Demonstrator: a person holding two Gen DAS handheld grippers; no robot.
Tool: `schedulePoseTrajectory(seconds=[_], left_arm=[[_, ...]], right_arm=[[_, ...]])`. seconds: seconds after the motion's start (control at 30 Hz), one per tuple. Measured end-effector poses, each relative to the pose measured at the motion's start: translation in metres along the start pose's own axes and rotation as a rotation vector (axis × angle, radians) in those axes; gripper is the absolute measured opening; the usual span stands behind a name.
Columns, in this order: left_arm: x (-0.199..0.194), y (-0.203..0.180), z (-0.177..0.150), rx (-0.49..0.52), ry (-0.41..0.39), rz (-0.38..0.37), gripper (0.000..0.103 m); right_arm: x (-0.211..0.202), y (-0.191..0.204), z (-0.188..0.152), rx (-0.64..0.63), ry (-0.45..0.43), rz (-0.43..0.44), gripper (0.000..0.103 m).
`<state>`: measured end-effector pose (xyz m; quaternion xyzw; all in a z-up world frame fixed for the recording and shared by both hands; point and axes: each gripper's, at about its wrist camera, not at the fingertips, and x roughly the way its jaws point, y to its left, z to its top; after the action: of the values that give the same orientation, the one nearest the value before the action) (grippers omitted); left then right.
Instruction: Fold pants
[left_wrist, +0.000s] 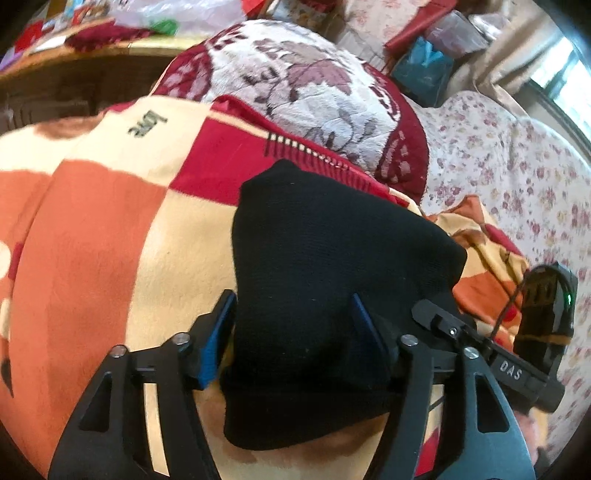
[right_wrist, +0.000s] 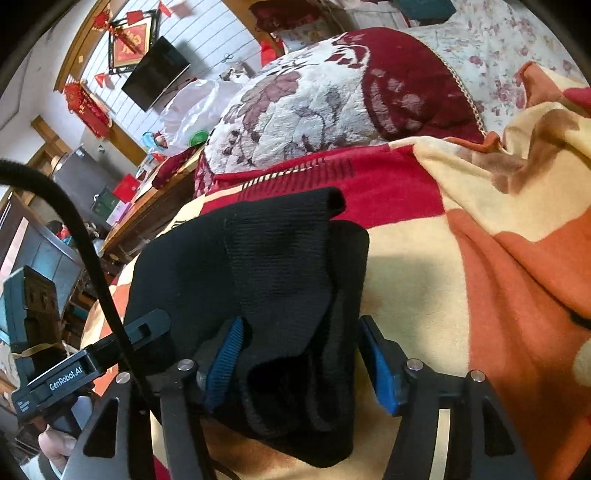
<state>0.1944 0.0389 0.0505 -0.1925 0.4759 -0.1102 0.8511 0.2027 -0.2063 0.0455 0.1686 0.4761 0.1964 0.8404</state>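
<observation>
While the folded black knit pants (left_wrist: 332, 280) lie on an orange, cream & red plush blanket (left_wrist: 110, 240) on the bed, both tools sit over them. Left gripper (left_wrist: 291, 325): jaws released, blue pads either side of the cloth, not pinching. Right gripper (right_wrist: 299, 354): same, jaws apart w/ fabric between. Floral maroon-and-white cushion (left_wrist: 295, 85) sits just behind.

Open patterned blanket (left_wrist: 110, 229) lies clear to one side of the folded black pants (left_wrist: 325, 277), with more free blanket on the opposite side in the right wrist view. A plush floral cushion (left_wrist: 303, 92) blocks the far side, just beyond the pants.
</observation>
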Motion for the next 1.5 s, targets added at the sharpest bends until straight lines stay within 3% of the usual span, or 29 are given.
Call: schedulePoseTrajectory(seconds=[0.13,0.43,0.67,1.07,1.5], left_arm=[[-0.012,-0.005,-0.002,0.006,-0.013,0.032,0.066],[-0.07,-0.032,-0.024,0.079,-0.161,0.168,0.066],[-0.105,-0.055,-0.05,0.145,-0.216,0.241,0.066],[-0.15,-0.067,-0.064,0.149,-0.283,0.279,0.066],[-0.157,-0.086,-0.073,0.2,-0.288,0.301,0.066]], right_arm=[[-0.018,0.013,-0.001,-0.052,-0.021,-0.041,0.06],[-0.085,0.046,-0.018,-0.123,-0.141,-0.12,0.06],[-0.107,0.076,-0.04,-0.159,-0.164,-0.158,0.061],[-0.135,0.098,-0.05,-0.151,-0.205,-0.189,0.061],[-0.144,0.107,-0.058,-0.168,-0.206,-0.195,0.061]])
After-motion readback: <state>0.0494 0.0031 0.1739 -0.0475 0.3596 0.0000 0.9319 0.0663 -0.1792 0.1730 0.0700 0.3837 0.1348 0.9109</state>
